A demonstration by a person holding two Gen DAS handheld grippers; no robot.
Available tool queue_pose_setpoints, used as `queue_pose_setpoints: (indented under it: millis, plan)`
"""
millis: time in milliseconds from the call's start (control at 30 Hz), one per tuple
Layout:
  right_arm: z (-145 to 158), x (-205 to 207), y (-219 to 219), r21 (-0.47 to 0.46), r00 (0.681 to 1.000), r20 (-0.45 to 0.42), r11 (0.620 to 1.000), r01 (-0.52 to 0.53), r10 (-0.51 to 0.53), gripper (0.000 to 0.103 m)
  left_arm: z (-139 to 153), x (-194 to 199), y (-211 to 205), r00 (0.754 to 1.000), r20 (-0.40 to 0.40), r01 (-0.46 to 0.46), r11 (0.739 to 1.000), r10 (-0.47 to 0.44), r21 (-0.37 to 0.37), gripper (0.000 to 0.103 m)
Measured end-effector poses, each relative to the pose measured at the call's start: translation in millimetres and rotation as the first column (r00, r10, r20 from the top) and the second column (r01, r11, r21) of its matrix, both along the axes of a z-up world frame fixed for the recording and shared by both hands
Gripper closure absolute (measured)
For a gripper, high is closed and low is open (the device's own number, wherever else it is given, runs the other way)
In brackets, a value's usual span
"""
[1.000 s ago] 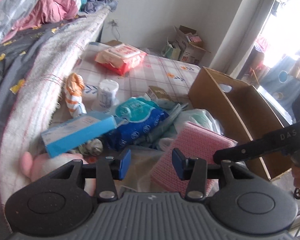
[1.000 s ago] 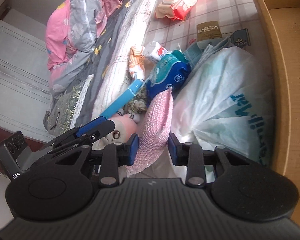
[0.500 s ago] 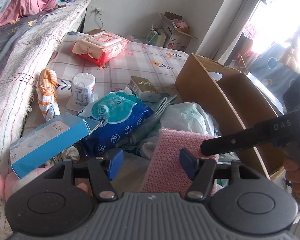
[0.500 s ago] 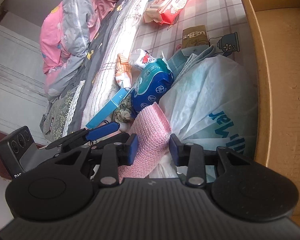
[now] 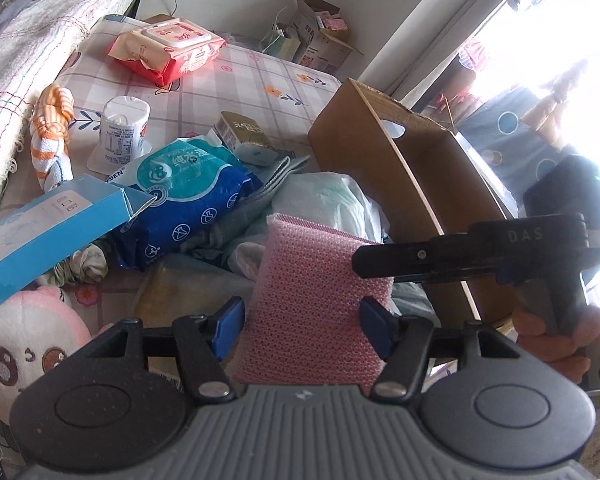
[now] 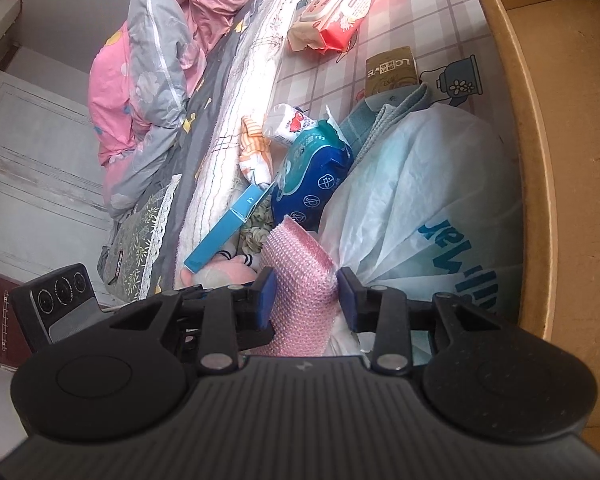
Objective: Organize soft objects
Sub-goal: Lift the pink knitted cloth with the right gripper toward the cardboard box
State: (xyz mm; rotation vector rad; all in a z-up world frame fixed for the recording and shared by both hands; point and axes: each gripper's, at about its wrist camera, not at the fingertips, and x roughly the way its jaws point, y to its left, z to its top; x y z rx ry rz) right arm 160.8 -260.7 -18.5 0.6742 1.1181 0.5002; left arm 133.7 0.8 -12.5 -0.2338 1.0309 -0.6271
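A pink mesh sponge (image 5: pixel 320 300) stands on edge between both grippers. My right gripper (image 6: pixel 306 300) is shut on the sponge (image 6: pixel 300 280); its black finger (image 5: pixel 420 258) crosses the sponge's right side in the left wrist view. My left gripper (image 5: pixel 302 326) is open, its blue pads (image 5: pixel 228 326) on either side of the sponge's lower part with gaps showing. A brown cardboard box (image 5: pixel 412 184) stands open to the right, its inside (image 6: pixel 572 120) showing in the right wrist view.
On the checked mat lie a white plastic bag (image 6: pixel 420 208), a blue tissue pack (image 5: pixel 188 196), a blue carton (image 5: pixel 52 232), a striped cloth (image 5: pixel 52 132), a white cup (image 5: pixel 122 130), a red wipes pack (image 5: pixel 168 48) and a pink plush toy (image 5: pixel 24 352). The bed edge (image 5: pixel 16 56) runs along the left.
My left gripper has moved right and forward until its open fingers straddle the pink sponge. The right gripper keeps its hold and has raised the sponge slightly.
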Motion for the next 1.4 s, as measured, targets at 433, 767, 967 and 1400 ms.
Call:
queue_pose_setpoints:
  millis: [433, 767, 967, 1400]
  plan:
    - [38, -30, 2, 0.046, 0.99, 0.135, 0.998, 0.041, -0.047, 0.072, 49, -45, -12, 0.988, 0.149, -0.057, 0.998, 0.052, 0.033, 0.041]
    - [91, -41, -55, 0.088, 0.954, 0.26, 0.988, 0.129, -0.148, 0.072, 100, -29, -82, 0.969, 0.242, 0.023, 0.997, -0.039, 0.07, 0.041]
    - [91, -19, -131, 0.108, 0.939, 0.21, 0.961, 0.254, -0.271, 0.072, 101, 29, -156, 0.969, 0.207, 0.124, 0.989, -0.138, 0.08, 0.041]
    - [26, 115, -257, 0.078, 0.932, 0.039, 0.93, 0.358, -0.362, 0.071, 58, 146, -277, 0.967, 0.173, 0.148, 0.967, -0.185, 0.206, 0.042]
